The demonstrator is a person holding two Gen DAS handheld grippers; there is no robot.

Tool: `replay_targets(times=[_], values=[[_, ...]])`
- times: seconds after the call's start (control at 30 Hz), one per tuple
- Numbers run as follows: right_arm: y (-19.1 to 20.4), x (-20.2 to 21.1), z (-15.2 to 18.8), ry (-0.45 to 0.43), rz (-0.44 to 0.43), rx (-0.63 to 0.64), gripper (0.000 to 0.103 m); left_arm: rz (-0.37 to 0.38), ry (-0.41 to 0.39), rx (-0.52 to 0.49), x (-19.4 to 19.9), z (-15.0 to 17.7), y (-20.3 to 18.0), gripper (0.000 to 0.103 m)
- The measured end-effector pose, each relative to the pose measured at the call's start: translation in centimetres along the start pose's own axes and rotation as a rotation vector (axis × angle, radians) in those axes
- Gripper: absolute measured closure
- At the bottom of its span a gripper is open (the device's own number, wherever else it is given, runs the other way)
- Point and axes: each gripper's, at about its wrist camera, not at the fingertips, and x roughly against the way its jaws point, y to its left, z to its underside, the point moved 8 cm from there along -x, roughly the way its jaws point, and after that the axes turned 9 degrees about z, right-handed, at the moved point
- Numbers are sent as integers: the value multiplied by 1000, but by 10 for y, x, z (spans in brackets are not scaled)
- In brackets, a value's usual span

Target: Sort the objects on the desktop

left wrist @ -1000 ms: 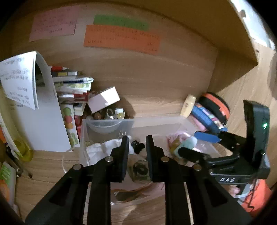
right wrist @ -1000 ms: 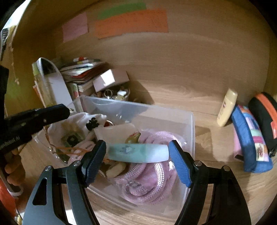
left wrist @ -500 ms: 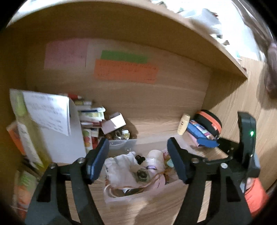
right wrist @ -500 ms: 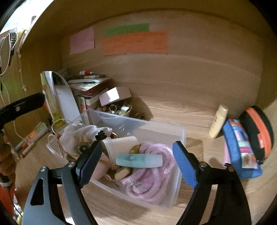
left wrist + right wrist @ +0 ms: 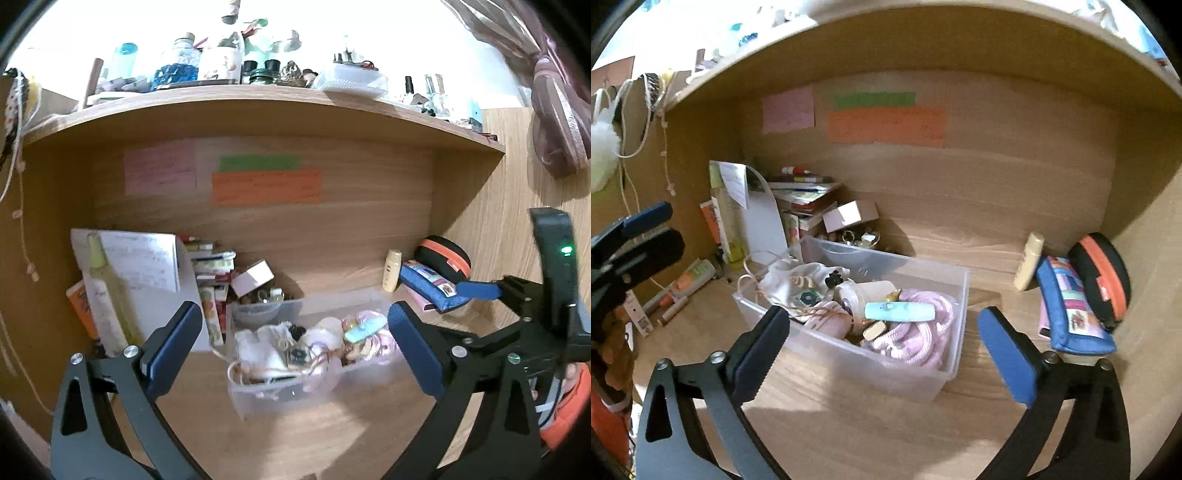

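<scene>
A clear plastic bin [image 5: 955,295] [image 5: 258,397] sits on the wooden desk, filled with small items: a mint-green tube [image 5: 899,311] [image 5: 364,329] lying on a pink rope [image 5: 923,345], a white cloth pouch [image 5: 792,282] [image 5: 258,349] and a white jar [image 5: 862,293]. My left gripper [image 5: 295,341] is open and empty, pulled back in front of the bin. My right gripper [image 5: 882,341] is open and empty, pulled back from the bin. Each gripper shows at the edge of the other's view.
A cream bottle [image 5: 1028,260], a blue pencil case [image 5: 1071,306] and a black-orange case [image 5: 1102,273] stand at the right. Books, a white box [image 5: 849,215] and a paper stand [image 5: 759,218] crowd the back left. Pens [image 5: 670,297] lie at the left. A loaded shelf [image 5: 258,96] runs overhead.
My right gripper let go of the mint-green tube, which now lies in the bin. My left gripper opened. Both grippers drew back and up from the bin.
</scene>
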Motion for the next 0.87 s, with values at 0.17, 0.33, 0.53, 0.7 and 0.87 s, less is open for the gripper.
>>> replay_targets(times=[0.17, 0.33, 0.53, 0.7, 0.87], values=[[3, 26, 7, -21, -9, 3, 0, -72, 15, 56, 13, 11, 4, 1], [4, 43, 18, -32, -7, 11, 0, -162, 16, 61, 23, 20, 8, 1], [4, 57, 18, -61, 26, 46, 0, -151, -8, 62, 31, 18, 2, 1], [0, 60, 16, -64, 13, 25, 0, -105, -4, 43, 27, 17, -8, 1], [-3, 49, 23, -31, 14, 16, 0, -93, 13, 16, 17, 24, -18, 1]])
